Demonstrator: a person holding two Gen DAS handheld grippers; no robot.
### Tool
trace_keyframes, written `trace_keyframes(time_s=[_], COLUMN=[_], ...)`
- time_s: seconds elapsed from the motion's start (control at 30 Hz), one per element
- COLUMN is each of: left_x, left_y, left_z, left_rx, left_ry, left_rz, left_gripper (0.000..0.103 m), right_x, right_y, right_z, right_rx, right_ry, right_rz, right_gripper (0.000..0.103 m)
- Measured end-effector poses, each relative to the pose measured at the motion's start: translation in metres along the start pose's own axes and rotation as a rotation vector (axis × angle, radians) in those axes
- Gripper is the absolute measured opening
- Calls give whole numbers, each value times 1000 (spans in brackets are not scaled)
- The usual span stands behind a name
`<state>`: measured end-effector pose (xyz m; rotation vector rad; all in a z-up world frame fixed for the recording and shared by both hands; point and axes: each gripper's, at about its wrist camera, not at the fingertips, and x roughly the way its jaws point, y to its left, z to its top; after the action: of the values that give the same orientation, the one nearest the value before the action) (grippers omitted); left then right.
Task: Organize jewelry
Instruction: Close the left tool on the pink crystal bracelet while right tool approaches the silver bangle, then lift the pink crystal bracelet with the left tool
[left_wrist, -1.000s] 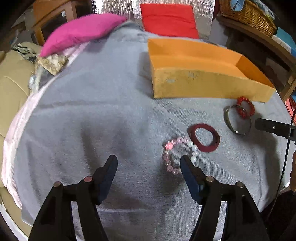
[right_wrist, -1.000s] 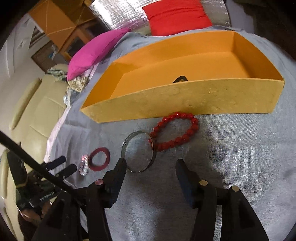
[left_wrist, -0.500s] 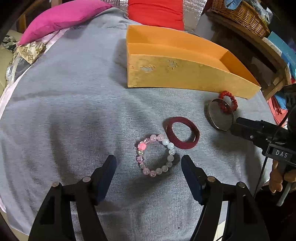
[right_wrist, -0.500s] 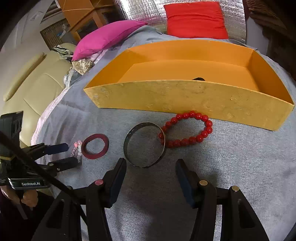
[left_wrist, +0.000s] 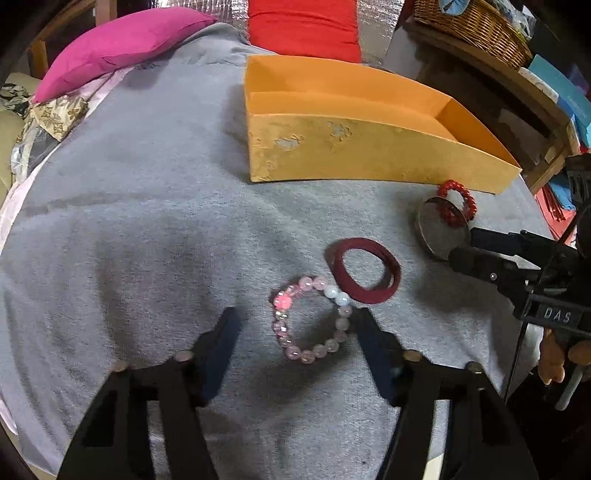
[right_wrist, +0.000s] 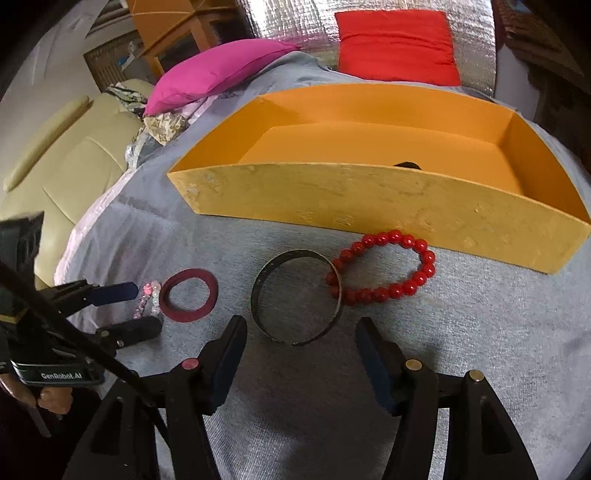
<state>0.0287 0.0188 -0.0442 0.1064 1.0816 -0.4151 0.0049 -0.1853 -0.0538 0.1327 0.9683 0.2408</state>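
**Grippers over the bracelets**

Our left gripper (left_wrist: 295, 343), lettered "GenRobot.AI", has just been narrowing its jaws around the pink bracelet (left_wrist: 312, 321) without pressing it. Our right gripper (right_wrist: 301, 350), marked "DAS", has just been widening and is empty, the metal bangle (right_wrist: 295, 297) just ahead. On the grey cloth (left_wrist: 147, 221) lie a maroon ring (left_wrist: 365, 271) and red beads (right_wrist: 384, 273) beside the orange box (right_wrist: 369, 195).
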Motion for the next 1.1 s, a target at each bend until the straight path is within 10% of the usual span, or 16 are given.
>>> trace_keyframes(time_s=[0.37,1.1], left_x=[-6,-16], left_y=[21,26], left_z=[0,-2], left_rx=[-46,-23], left_ry=[-17,-47], left_rz=[-23,-33], left_gripper=[21,14], right_x=[12,9], right_y=[26,30], right_z=[-2,-9], right_rx=[-121,-126], right_ry=[-32,-60], right_rz=[-135,-145], right_gripper=[65,61])
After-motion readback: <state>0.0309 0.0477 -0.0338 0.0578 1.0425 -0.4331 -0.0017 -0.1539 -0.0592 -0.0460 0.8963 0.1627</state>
